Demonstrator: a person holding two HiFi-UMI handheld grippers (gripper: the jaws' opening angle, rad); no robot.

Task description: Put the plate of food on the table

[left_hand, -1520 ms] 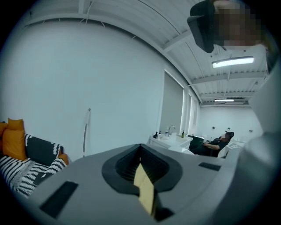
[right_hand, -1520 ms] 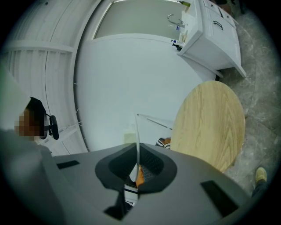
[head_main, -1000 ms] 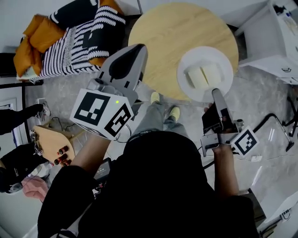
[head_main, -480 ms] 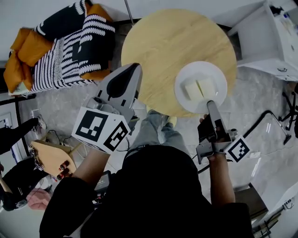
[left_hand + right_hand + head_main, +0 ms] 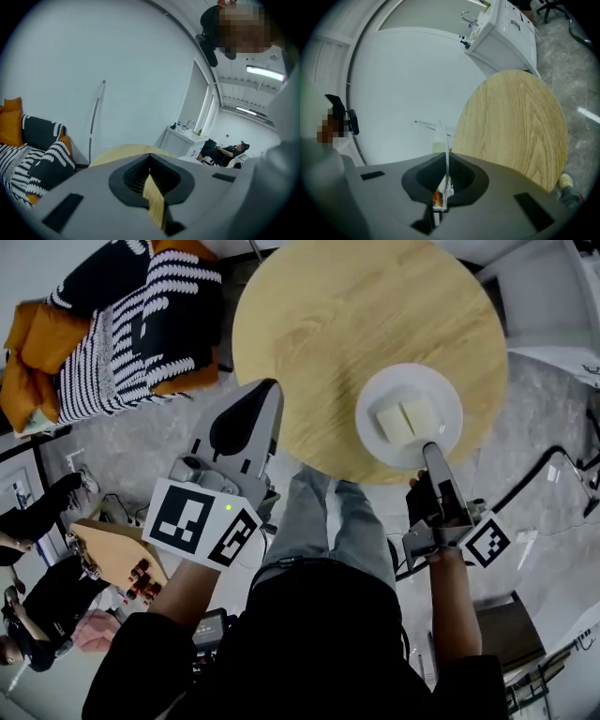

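A white plate (image 5: 409, 381) with two pale food pieces (image 5: 405, 420) is over the near right part of the round wooden table (image 5: 347, 324). My right gripper (image 5: 431, 448) is shut on the plate's near rim. In the right gripper view the plate (image 5: 447, 150) shows edge-on as a thin white line between the jaws, with the table (image 5: 515, 126) beyond. I cannot tell whether the plate rests on the tabletop. My left gripper (image 5: 270, 388) hangs beside the table's near left edge, jaws together and holding nothing.
A sofa with black-and-white striped cushions (image 5: 141, 324) and orange ones stands to the left. White furniture (image 5: 562, 306) is at the far right. Another person (image 5: 47, 596) and a wooden stool (image 5: 112, 554) are at the lower left.
The plate, held by the right gripper, has moved from overhanging the table's near edge to fully over the tabletop. The left gripper stayed beside the table.
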